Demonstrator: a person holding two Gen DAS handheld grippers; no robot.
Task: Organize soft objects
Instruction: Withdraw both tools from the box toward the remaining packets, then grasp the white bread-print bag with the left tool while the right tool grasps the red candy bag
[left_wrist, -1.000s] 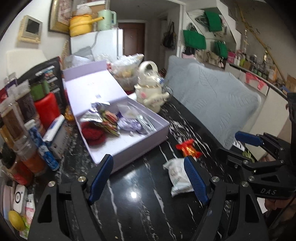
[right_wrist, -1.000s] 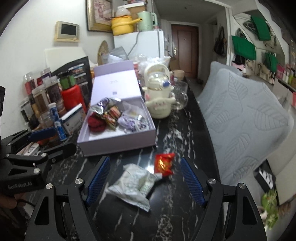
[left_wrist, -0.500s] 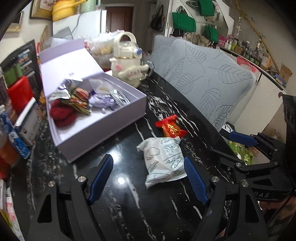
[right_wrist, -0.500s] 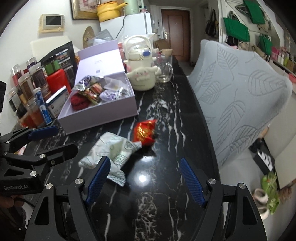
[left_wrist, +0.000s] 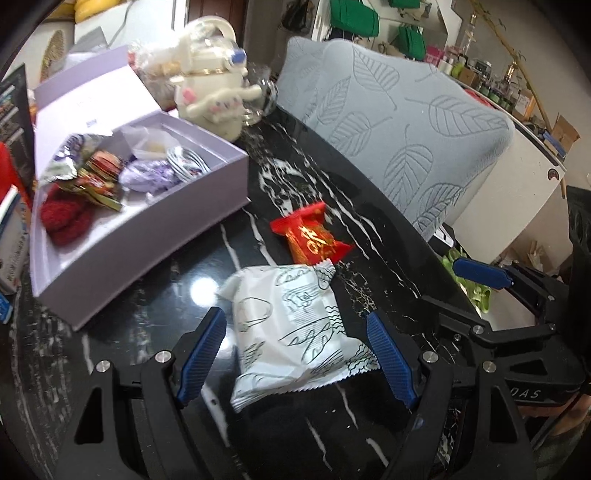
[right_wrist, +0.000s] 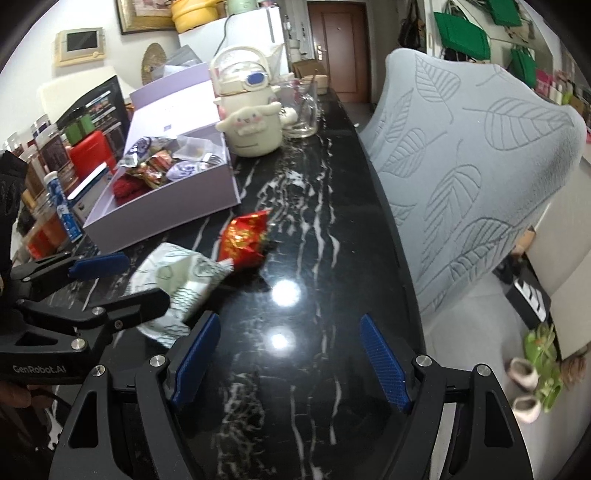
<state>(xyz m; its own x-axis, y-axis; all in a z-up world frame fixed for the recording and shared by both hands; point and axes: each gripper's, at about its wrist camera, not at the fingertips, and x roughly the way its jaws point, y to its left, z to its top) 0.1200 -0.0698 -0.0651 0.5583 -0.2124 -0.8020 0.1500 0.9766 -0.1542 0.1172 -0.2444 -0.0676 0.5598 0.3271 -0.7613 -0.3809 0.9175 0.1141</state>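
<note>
Left wrist view: the left hand-held gripper (left_wrist: 297, 350) is straddling the white packet (left_wrist: 291, 325) on the counter (left_wrist: 369, 288), fingers apart; the red packet (left_wrist: 310, 234) is lying just beyond. The right hand-held gripper (right_wrist: 290, 360) is hanging spread over bare counter.

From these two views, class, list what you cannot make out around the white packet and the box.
- White packet: right wrist view, near end hidden by the left gripper.
- Packet print: both views, too small and blurred to read.
- Box: left wrist view, its contents overlap; the lower items are hidden.
- Red packet: right wrist view, blurred.
</note>
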